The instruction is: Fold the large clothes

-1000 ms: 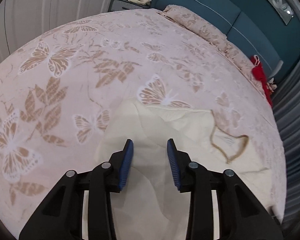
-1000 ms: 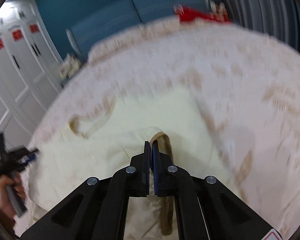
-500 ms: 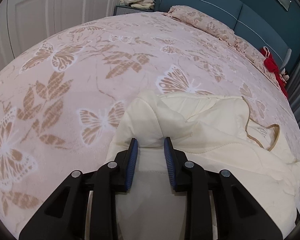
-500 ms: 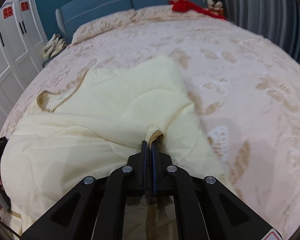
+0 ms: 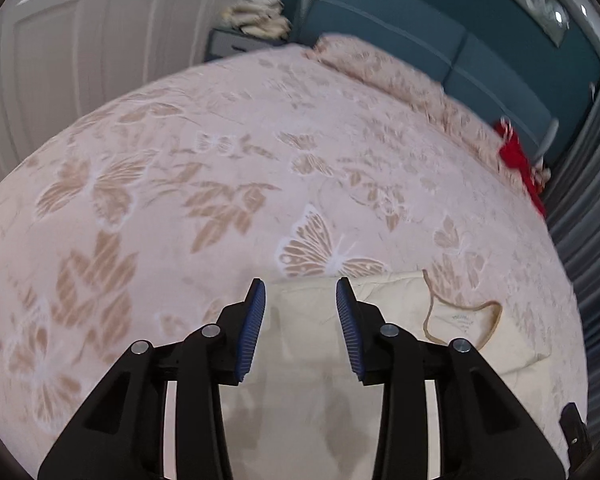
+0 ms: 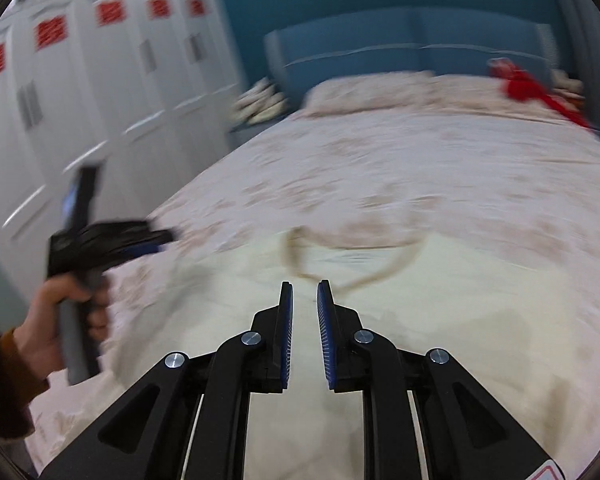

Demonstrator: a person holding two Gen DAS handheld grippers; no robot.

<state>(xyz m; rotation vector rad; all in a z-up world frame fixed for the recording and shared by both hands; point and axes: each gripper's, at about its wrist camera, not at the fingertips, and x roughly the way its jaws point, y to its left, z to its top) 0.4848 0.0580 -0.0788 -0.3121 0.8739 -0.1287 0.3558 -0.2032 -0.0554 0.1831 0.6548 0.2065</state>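
A cream quilted garment (image 5: 400,296) with a tan-trimmed neckline (image 5: 496,312) lies flat on the bed, below both grippers. My left gripper (image 5: 300,286) hovers over the garment's far edge, its jaws opening, and nothing sits between its blue pads (image 5: 252,320). In the right wrist view the garment (image 6: 440,300) spreads out ahead, blurred by motion, with its neckline (image 6: 296,264) just beyond the fingers. My right gripper (image 6: 304,286) is above the cloth with its jaws opening and nothing between them. The left gripper (image 6: 156,240) shows at the left of that view, held by a hand (image 6: 60,320).
The bed wears a pink cover with tan butterflies (image 5: 180,200). Pillows (image 5: 380,68) and a red item (image 5: 516,156) lie at the blue headboard. White wardrobe doors (image 5: 80,40) stand to the left, with a nightstand bearing stacked cloths (image 5: 256,20). Grey curtains (image 5: 580,240) hang on the right.
My right gripper let go of the pinched fold and opened a little. The garment dropped from a raised bunch to lying flat. The left gripper drew back and widened.
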